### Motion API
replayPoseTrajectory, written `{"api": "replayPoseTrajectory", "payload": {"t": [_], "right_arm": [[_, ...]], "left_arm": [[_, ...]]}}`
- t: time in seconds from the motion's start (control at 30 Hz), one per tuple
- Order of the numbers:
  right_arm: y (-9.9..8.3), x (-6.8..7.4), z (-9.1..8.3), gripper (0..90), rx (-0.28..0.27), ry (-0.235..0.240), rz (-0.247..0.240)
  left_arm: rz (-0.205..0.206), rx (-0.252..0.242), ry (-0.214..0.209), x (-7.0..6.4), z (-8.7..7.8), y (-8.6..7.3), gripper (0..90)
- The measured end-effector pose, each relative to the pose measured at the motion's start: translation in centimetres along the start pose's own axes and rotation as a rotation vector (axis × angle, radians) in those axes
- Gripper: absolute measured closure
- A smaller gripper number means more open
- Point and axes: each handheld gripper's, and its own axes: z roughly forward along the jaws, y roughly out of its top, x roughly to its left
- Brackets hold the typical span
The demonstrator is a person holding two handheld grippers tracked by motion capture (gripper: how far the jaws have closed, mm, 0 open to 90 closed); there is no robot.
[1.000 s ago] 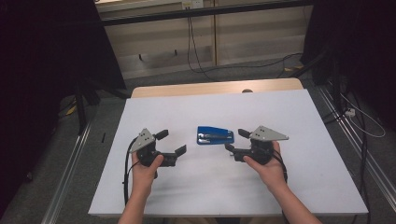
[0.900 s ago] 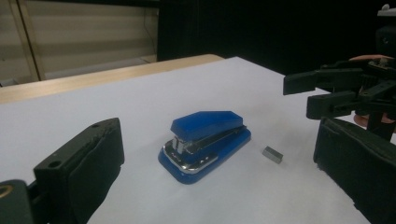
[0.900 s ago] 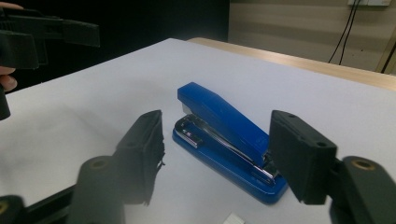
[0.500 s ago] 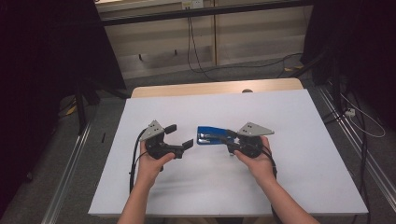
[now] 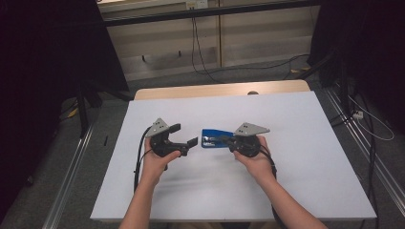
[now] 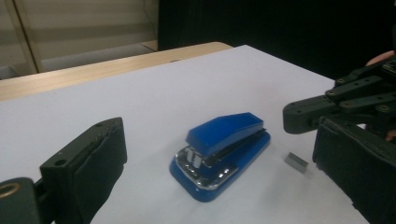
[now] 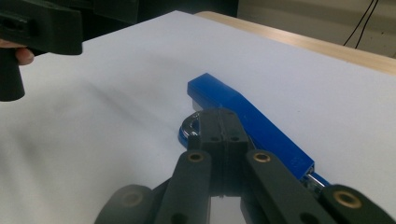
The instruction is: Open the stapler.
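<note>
**Fig.** High view: a blue stapler lies flat near the middle of the white table, its long axis running 9 to 3 o'clock and its chromed mouth facing 9 o'clock. The left gripper hovers just beside it at 9 o'clock, jaws wide apart, with the stapler framed between them in the left gripper view. The right gripper sits at the 3 o'clock end, jaws pressed together and resting against the stapler's side, with nothing visible between them. A small grey strip of staples lies on the table apart from the stapler, on its 6 o'clock side.

The step in hand is probably the left gripper taking hold of the stapler. To do it well:
- Bring the open jaws in level from 9 o'clock.
- Straddle the body behind the chromed mouth.
- Close across the base and not on the sprung top arm, which would give.
- Use the shut right gripper as a backstop so the stapler cannot slide toward 3 o'clock.
- Avoid sweeping the loose strip
</note>
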Motion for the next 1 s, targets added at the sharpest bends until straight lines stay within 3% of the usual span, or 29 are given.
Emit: {"api": "replayPoseTrajectory", "payload": {"t": [0.1, 0.3, 0.53, 0.8, 1.0], "right_arm": [[0.2, 0.2, 0.5, 90.0, 0.024, 0.008, -0.028], [0.3, 0.7, 2.2, 90.0, 0.066, 0.027, -0.062], [0.6, 1.0, 3.7, 90.0, 0.127, -0.002, -0.098], [-0.2, 0.7, 5.3, 90.0, 0.166, -0.020, -0.122], [-0.3, 0.9, 6.0, 90.0, 0.187, -0.033, -0.149]], "left_arm": [[0.023, 0.023, 0.009, 0.3, 0.4, 0.2, 3.0], [0.015, 0.023, 0.006, 0.7, 1.4, 0.3, 3.1], [0.028, 0.061, 0.011, 1.3, 2.5, -0.1, 5.7], [0.052, 0.114, 0.026, 1.7, 2.7, -0.6, 6.7], [0.079, 0.155, 0.016, 1.8, 3.1, -1.0, 15.4]]}}
